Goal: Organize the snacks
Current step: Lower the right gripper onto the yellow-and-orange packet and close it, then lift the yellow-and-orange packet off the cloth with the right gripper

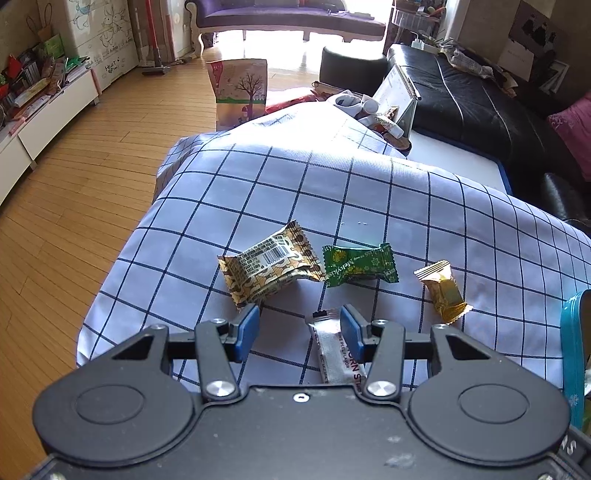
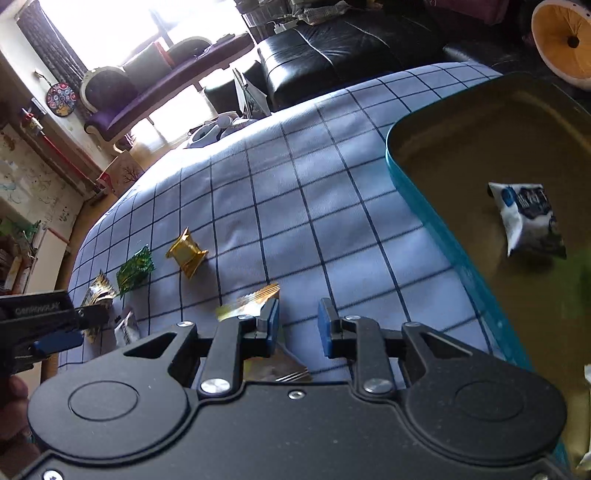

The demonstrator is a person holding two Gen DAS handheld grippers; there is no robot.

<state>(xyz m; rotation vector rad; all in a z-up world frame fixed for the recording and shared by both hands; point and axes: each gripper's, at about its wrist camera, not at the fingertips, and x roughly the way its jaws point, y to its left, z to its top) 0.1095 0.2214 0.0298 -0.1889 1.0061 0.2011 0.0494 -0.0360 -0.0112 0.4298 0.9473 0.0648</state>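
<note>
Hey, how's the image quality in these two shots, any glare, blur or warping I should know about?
Left wrist view: the window behind the purple sofa is blown out, sun whitens the far checked cloth, and the fisheye bends the floorboards; the snacks are sharp. Right wrist view: the window glares too, the gold wrapper by the right gripper is motion-blurred, and the teal tin looks dim inside.

wood floor (image 1: pixel 92 155), black sofa (image 1: pixel 480 99), purple chaise (image 1: pixel 288 18), bright window (image 2: pixel 110 18).

Matt cloth tablecloth (image 1: pixel 332 192); glossy foil wrappers (image 1: pixel 271 264); metal tin (image 2: pixel 461 155).
</note>
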